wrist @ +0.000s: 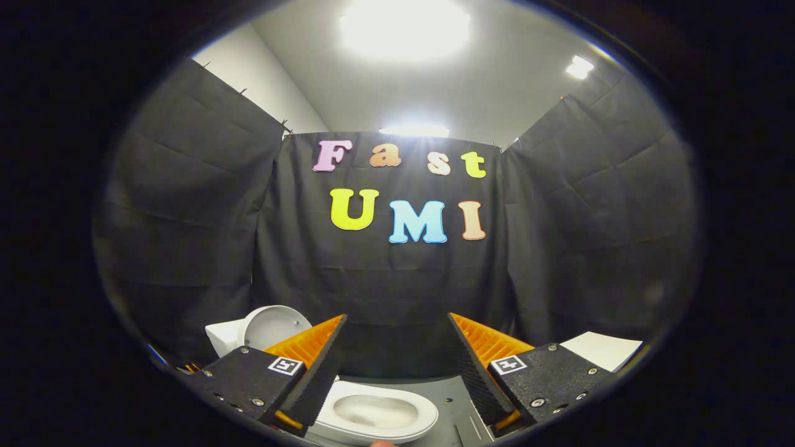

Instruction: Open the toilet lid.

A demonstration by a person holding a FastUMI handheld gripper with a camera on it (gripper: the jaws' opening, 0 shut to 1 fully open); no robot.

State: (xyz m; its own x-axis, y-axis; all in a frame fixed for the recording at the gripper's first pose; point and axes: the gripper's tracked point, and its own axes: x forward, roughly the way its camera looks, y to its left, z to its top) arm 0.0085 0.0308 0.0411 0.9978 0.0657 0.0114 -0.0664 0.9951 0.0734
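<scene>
We record the booth's black cloth wall (397,279) as the largest item, draped on three sides beyond the tongs, with creases across each panel. Above it runs a pale ceiling (497,81) carrying three lit lamps, the brightest (404,25) directly overhead.

At the base of the cloth we note a grey floor (447,397). On it sits a small white toilet (372,416), low between the two fingers and nearer the left one. Its seat ring and bowl are exposed and face upward. The toilet lid (273,326) stands raised behind the left finger, roughly upright, its round pale inner face turned toward the camera; part of it is hidden by that finger. Beside the lid, further left, we see a white block (223,338) that appears to be the cistern; we cannot confirm this.

Beyond the right finger lies a flat white panel (605,347), partly covered by the finger's mounting block. We cannot tell what it is.

The tongs (397,326) stand wide apart, with the cloth wall visible in the gap. Neither finger touches the lid, the seat or any other item. Each finger's mount bears a small square marker (286,365).
</scene>
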